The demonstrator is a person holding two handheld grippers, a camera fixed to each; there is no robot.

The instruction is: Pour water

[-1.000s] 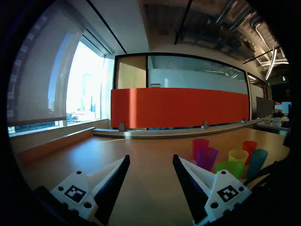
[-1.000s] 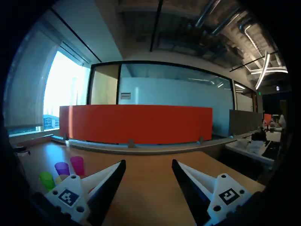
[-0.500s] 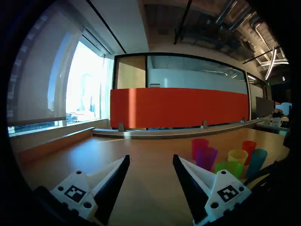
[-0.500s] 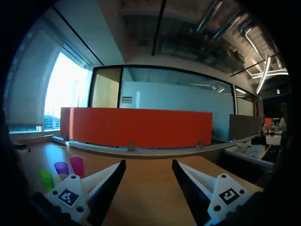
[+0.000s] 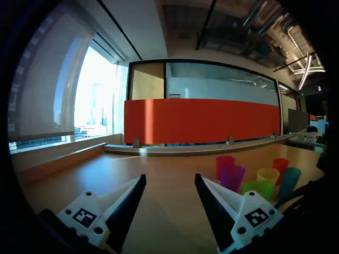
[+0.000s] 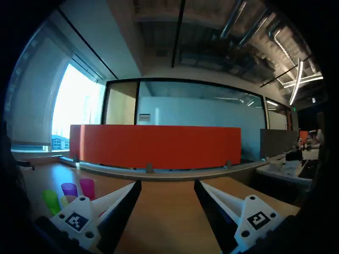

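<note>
Six coloured cups (image 5: 268, 175) stand close together on the wooden table (image 5: 127, 169), at four o'clock in the left gripper view; the left gripper (image 5: 170, 175) has its fingers apart, holding nothing. The right gripper (image 6: 167, 182) also has its fingers apart and empty; in the right gripper view, the cups are at eight o'clock.

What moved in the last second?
The right hand-held gripper tipped upward a little: the orange divider now sits lower in its view. Nothing was grabbed or let go. The left hand-held gripper stayed put, both stay open and empty, and the coloured cups stand untouched on the table.
</note>
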